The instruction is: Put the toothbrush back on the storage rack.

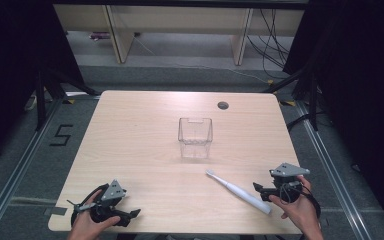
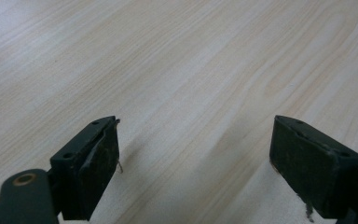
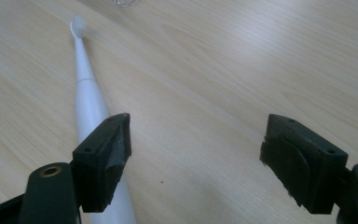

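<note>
Toothbrush [image 1: 238,191], white, electric type: lies flat on my table [image 1: 145,125], front right, handle toward the near edge, brush head pointing away and left toward the middle.

Right gripper [image 1: 258,188]: held in my right hand [image 1: 300,210] at the near right edge, just beside the toothbrush handle. Jaws wide apart, gripping nothing. In the right gripper view the toothbrush [image 3: 91,116] runs beside and under the jaw at the left of that view; whether it touches, I cannot tell. Bare wood between the jaws.

Left gripper [image 1: 130,214]: held in my left hand [image 1: 87,225] at the near left corner, close to the table's front edge. Jaws wide apart, gripping nothing; the left gripper view shows bare wood [image 2: 177,70] between and beyond them.

Clear container [image 1: 195,137]: square, open-topped, upright, past the table's middle, well apart from both grippers, near the brush head but not touching it. Open tabletop on every side of it.

Cable hole [image 1: 223,105]: round, near the far edge, right of centre.

Beyond the far edge: grey floor [image 1: 190,75], cables [image 1: 272,45].
</note>
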{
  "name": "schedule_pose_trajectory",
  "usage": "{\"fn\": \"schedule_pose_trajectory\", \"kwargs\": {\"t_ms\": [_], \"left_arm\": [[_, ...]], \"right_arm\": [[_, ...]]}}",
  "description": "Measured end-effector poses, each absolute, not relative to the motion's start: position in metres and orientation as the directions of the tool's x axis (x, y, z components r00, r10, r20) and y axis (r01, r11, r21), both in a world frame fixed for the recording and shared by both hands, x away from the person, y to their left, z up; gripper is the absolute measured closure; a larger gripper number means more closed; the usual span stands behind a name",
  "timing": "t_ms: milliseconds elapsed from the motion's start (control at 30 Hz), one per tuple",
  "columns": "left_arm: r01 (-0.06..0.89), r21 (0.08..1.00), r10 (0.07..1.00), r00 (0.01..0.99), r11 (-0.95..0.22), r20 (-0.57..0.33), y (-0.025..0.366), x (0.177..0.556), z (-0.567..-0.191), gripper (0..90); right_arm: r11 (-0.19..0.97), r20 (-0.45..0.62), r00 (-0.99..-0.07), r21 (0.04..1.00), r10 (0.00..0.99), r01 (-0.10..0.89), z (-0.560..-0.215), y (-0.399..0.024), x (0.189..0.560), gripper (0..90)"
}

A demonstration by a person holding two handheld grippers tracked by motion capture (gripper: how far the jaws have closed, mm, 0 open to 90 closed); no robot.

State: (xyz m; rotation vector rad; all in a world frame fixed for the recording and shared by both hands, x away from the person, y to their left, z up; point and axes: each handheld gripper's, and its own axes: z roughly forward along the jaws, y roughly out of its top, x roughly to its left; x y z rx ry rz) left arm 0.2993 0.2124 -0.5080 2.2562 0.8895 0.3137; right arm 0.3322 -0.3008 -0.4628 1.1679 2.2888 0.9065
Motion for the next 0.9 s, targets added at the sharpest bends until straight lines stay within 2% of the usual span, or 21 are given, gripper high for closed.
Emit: {"fn": "schedule_pose_trajectory", "kwargs": {"t_ms": [300,333,533,700,733,900], "left_arm": [[0.517,0.672,0.677,0.735,-0.531,-0.030,0.213,0.300,-0.508,15.4],[0.517,0.671,0.677,0.735,-0.532,-0.030,0.213,0.300,-0.509,15.4],[0.514,0.676,0.678,0.734,-0.527,-0.030,0.213,0.300,-0.508,15.4],[0.518,0.674,0.679,0.733,-0.527,-0.032,0.213,0.300,-0.508,15.4],[0.517,0.673,0.678,0.735,-0.530,-0.031,0.213,0.300,-0.508,15.4],[0.516,0.673,0.677,0.736,-0.530,-0.031,0.213,0.300,-0.508,15.3]], "right_arm": [[0.472,-0.065,-0.596,0.682,0.800,0.559,-0.455,-0.295,0.338,25.9],[0.454,-0.033,-0.588,0.670,0.808,0.587,-0.453,-0.290,0.337,26.0],[0.520,-0.064,-0.642,0.651,0.764,0.554,-0.450,-0.280,0.346,25.2],[0.527,-0.044,-0.650,0.628,0.759,0.573,-0.447,-0.270,0.349,24.0],[0.547,-0.069,-0.667,0.639,0.742,0.541,-0.449,-0.266,0.353,24.0],[0.564,-0.050,-0.681,0.605,0.731,0.562,-0.449,-0.258,0.357,24.0]]}}
